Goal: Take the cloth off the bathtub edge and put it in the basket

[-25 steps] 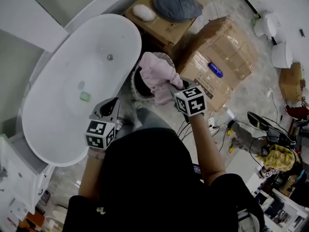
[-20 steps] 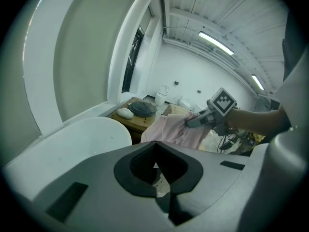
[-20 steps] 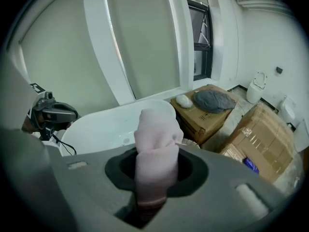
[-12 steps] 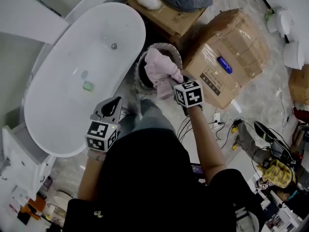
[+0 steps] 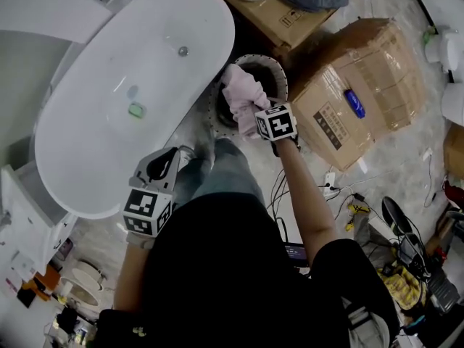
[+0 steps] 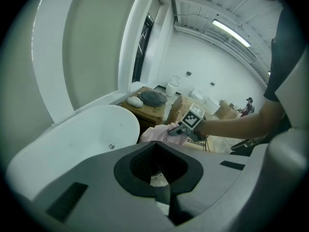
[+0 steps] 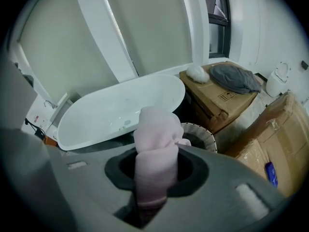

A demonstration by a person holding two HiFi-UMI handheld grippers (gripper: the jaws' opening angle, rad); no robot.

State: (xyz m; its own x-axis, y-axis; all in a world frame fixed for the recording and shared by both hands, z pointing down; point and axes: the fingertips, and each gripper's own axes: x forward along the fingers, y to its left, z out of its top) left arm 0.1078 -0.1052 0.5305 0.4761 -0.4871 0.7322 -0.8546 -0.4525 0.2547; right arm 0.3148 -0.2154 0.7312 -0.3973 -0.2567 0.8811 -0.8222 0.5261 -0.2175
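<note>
A pink cloth (image 5: 243,96) hangs bunched over the round dark basket (image 5: 254,58), its lower part down inside the rim. My right gripper (image 5: 255,112) is shut on the cloth's upper end. In the right gripper view the cloth (image 7: 154,144) stands rolled between the jaws, with the basket (image 7: 205,135) just beyond it. The basket stands on the floor against the white bathtub (image 5: 130,64). My left gripper (image 5: 172,155) hovers beside the tub's near rim, jaws together and empty. The left gripper view shows the cloth (image 6: 157,133) held by the other gripper.
A large taped cardboard box (image 5: 362,85) stands right of the basket. Behind it, another box (image 5: 286,20) carries a grey cushion. A small green thing (image 5: 136,110) lies inside the tub. Cables (image 5: 341,194) trail over the floor at right. My legs are below the basket.
My right gripper has gone down with the pink cloth, which now reaches into the basket's mouth. The left gripper has sunk a little beside the tub.
</note>
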